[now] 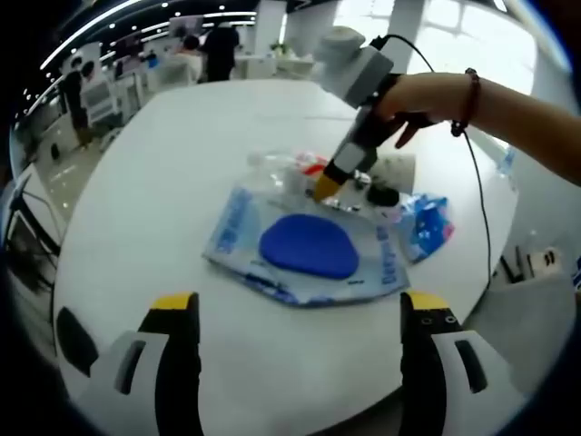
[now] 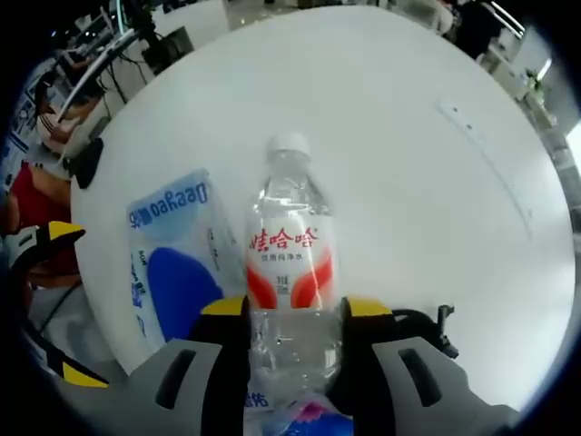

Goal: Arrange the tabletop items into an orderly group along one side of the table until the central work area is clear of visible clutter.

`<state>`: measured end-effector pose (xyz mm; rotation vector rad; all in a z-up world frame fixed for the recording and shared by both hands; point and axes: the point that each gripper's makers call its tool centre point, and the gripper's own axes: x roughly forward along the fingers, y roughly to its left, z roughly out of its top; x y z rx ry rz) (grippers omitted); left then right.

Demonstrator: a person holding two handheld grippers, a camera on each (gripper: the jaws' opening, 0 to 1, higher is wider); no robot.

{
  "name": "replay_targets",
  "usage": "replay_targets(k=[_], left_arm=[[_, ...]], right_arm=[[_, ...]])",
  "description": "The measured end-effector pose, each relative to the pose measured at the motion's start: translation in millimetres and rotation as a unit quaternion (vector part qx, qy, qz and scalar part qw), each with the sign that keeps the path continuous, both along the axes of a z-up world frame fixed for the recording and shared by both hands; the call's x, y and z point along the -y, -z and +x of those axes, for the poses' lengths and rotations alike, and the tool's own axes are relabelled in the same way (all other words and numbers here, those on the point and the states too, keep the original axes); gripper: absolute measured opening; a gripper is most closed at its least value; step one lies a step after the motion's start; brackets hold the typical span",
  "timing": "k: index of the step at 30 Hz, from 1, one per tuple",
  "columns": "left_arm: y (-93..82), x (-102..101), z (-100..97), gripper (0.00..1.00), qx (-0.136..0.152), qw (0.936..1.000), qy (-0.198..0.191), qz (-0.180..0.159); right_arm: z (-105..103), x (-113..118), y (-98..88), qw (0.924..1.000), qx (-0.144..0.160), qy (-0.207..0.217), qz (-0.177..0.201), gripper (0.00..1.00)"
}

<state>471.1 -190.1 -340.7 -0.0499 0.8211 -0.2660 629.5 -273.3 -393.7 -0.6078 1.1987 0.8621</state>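
A clear water bottle [image 2: 289,245] with a red label and a white cap lies on the round white table [image 2: 427,136]. My right gripper [image 2: 296,309] is shut on its lower body, one jaw pressed on each side. In the left gripper view the same gripper [image 1: 329,184], held by a hand, reaches down onto the bottle [image 1: 277,168]. A flat plastic pack [image 1: 304,245] with blue print and a blue oval inside lies beside the bottle [image 2: 177,263]. My left gripper [image 1: 301,309] hovers open near the table's edge, short of the pack, holding nothing.
A small blue-and-white packet [image 1: 427,227] and a black object [image 1: 382,194] lie right of the pack. The far half of the table [image 1: 182,136] is bare. People and desks stand beyond the table. The left gripper's yellow tips [image 2: 62,232] show at the left edge.
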Motion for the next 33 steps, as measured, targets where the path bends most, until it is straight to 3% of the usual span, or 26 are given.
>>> replay_targets(k=[11,13,20,22,30,33], left_arm=[[1.4,-3,-2.0,0.87,-0.008,1.0,-0.006,0.002],[1.8,-4,-2.5,0.86,-0.009,0.9999,-0.006,0.004],[0.5,-3,-1.8,0.86,-0.006,1.0,-0.007,0.001],[1.2,-3,-1.7,0.86,-0.007,1.0,-0.006,0.002],[-0.6,-5,-1.4,0.85,-0.003,0.9999,-0.011,0.001],[-1.0,-5,-1.6,0.85,-0.003,0.9999,-0.013,0.0]], right_arm=[[-1,3,1.0,0.9999,-0.002,0.008,-0.011,0.38],[2,2,-0.7,0.9995,0.007,0.032,0.004,0.37],[4,1,-6.3,0.997,0.019,0.049,0.057,0.34],[1,2,-7.2,0.9966,0.011,0.056,0.06,0.34],[2,-2,-18.3,0.992,0.039,0.069,0.098,0.33],[-2,-1,-19.1,0.9929,0.033,0.065,0.095,0.33]])
